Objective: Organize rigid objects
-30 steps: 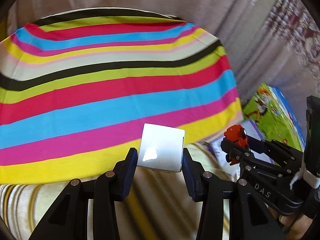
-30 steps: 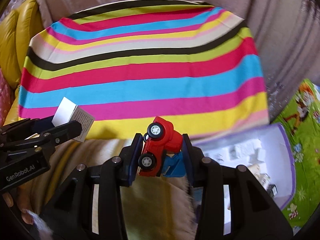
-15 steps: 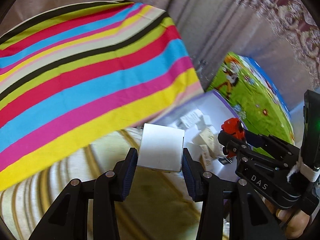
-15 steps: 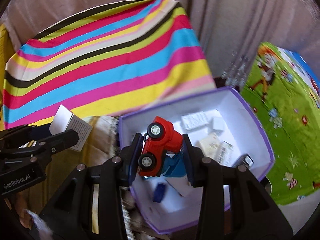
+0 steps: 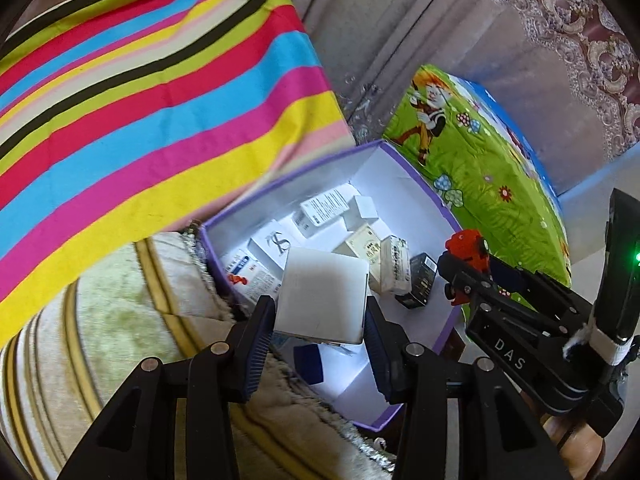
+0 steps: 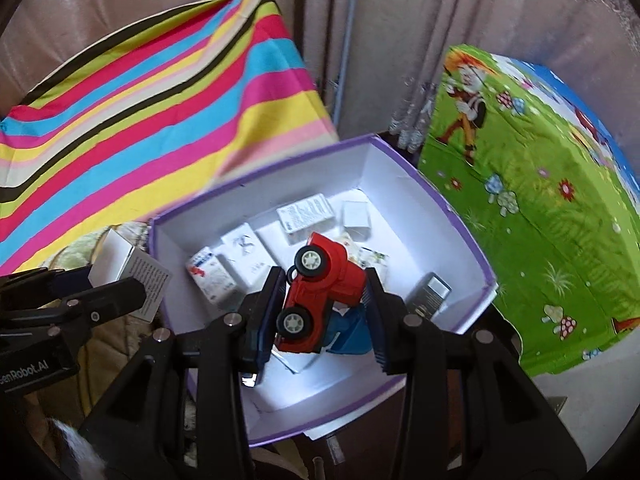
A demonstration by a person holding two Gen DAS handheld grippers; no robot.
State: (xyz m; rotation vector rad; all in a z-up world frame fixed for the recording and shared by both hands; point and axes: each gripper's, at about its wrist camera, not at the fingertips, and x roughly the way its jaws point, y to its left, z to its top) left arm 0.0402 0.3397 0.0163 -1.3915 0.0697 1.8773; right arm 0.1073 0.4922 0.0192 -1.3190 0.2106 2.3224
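Both hand-held grippers loaded over the purple-rimmed storage box (image 6: 468, 248): left hand-held gripper (image 5: 320, 320) clamps a white carton (image 5: 322, 300), right hand-held gripper (image 6: 326, 304) a red toy truck (image 6: 320, 288); release inside judged next.

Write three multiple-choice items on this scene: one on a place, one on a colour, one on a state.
1. Where does the red toy truck held by the right gripper hang?
A. Over the open purple-rimmed box
B. On the striped cloth
C. On the green cartoon box

2. What colour is the box interior?
A. Green
B. White
C. Yellow

3. What is the left gripper doing?
A. Open and empty
B. Shut on the truck
C. Shut on a white carton

Answers: 1 A, the box's floor shows behind the truck. 2 B, its walls and floor are white. 3 C, both jaws press the carton's sides.
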